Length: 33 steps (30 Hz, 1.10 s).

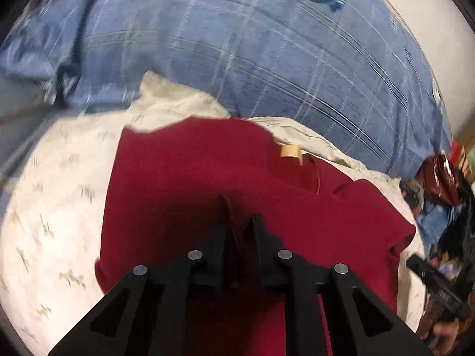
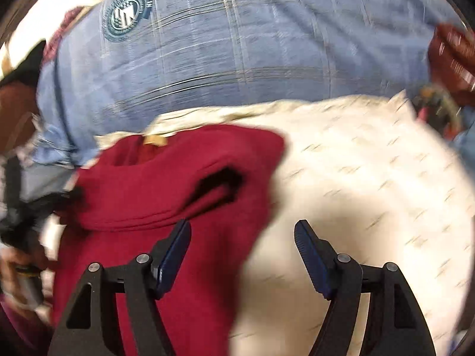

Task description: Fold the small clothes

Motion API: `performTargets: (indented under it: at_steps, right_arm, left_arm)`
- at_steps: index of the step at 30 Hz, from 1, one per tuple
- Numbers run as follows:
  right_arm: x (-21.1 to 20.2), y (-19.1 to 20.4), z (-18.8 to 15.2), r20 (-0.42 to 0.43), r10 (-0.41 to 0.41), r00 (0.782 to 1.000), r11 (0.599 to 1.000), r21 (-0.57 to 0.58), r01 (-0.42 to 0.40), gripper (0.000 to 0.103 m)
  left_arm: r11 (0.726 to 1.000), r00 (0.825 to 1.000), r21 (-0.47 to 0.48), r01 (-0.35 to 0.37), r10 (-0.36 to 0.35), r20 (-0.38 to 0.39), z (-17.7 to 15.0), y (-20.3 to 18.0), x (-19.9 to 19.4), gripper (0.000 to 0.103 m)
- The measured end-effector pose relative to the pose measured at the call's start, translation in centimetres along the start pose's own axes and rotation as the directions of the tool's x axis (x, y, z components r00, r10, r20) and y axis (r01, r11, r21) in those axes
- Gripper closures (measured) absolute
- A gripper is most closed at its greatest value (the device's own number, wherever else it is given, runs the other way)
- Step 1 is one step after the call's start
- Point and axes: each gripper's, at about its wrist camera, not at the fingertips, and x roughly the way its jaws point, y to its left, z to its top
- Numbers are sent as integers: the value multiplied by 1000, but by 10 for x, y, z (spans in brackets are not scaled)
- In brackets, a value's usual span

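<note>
A dark red garment (image 1: 207, 178) with a tan neck label (image 1: 291, 151) lies on a cream patterned cloth (image 1: 53, 201). My left gripper (image 1: 239, 219) is shut on a pinch of the red garment near its middle. In the right wrist view the red garment (image 2: 166, 184) lies at the left, partly folded over itself, blurred by motion. My right gripper (image 2: 242, 237) is open and empty, its left finger (image 2: 175, 252) over the garment's right edge and its right finger (image 2: 311, 255) over the cream cloth (image 2: 371, 178).
A blue checked pillow (image 1: 237, 44) with a round teal badge (image 2: 124, 16) lies behind the cloth. Mixed dark and coloured things (image 1: 445, 184) are piled at the right edge. The other gripper's black body (image 2: 20, 207) shows at the left.
</note>
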Motion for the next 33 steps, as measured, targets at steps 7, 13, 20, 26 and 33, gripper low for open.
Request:
performTargets:
  at_steps: [7, 13, 20, 26, 33]
  right_arm:
    - [32, -8, 16, -35, -19, 999, 1000, 12, 19, 42]
    - [34, -6, 13, -21, 19, 1000, 1000, 11, -18, 42]
    - [22, 0, 19, 45, -45, 998, 995, -93, 49, 96]
    - [31, -3, -15, -77, -48, 996, 987, -159, 36, 92]
    - [-13, -37, 17, 32, 114, 993, 992, 59, -116, 43]
  left_arm:
    - [999, 1000, 48, 25, -25, -8, 25, -12, -8, 95]
    - [1000, 1000, 26, 5, -5, 7, 26, 1, -13, 98]
    - [1000, 996, -15, 22, -21, 81, 35, 18, -44, 98]
    - [997, 996, 12, -76, 76, -44, 6, 22, 2, 98]
    - [997, 997, -31, -72, 70, -37, 10, 32, 4, 95]
